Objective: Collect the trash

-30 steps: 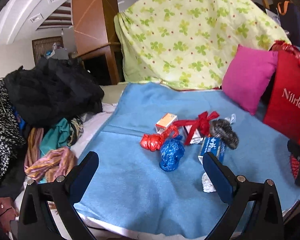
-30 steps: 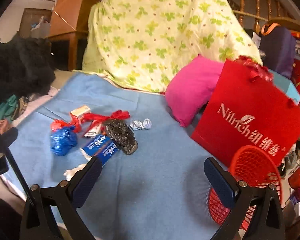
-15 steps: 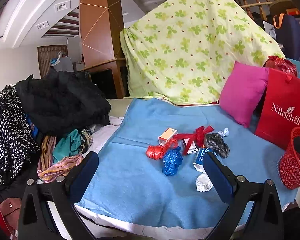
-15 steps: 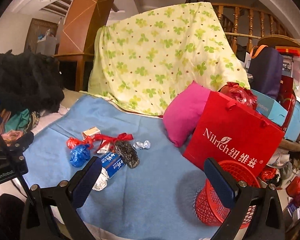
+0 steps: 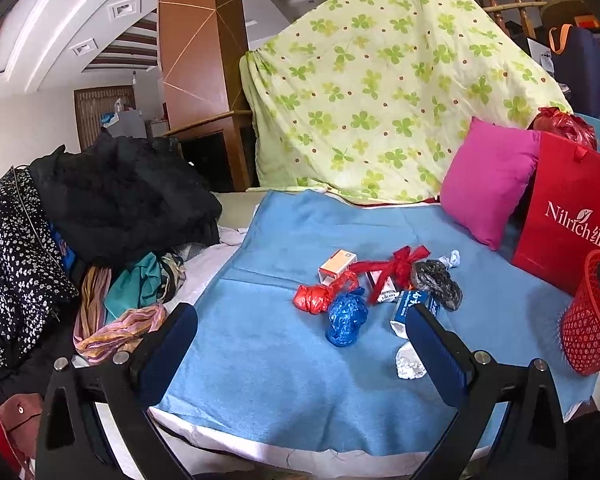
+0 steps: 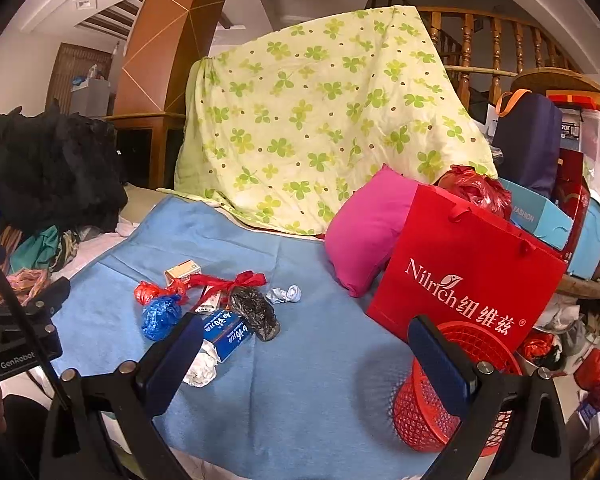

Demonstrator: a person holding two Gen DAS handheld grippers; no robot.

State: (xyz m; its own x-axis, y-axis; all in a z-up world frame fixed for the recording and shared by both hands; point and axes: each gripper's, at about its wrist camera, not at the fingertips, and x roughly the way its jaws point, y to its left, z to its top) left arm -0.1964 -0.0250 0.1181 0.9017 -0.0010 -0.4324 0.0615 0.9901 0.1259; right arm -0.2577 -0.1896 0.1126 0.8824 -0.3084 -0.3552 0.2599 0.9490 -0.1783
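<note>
both grippers have pulled back from the blue blanket (image 5: 260, 360), so the trash pile looks smaller and farther now. left gripper (image 5: 300, 344) is wide open and empty, with the blue crumpled bag (image 5: 346, 316) ahead between its fingers. right gripper (image 6: 304, 356) is also wide open and empty; the blue carton (image 6: 228, 334) lies just beyond its left finger and the red basket (image 6: 428, 420) sits behind its right finger.

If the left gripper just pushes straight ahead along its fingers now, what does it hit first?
Probably the crumpled blue plastic bag on the blue blanket. It sits nearest the centre line between the open fingers of the left gripper. Depth is unclear; the blanket might come first.
</note>
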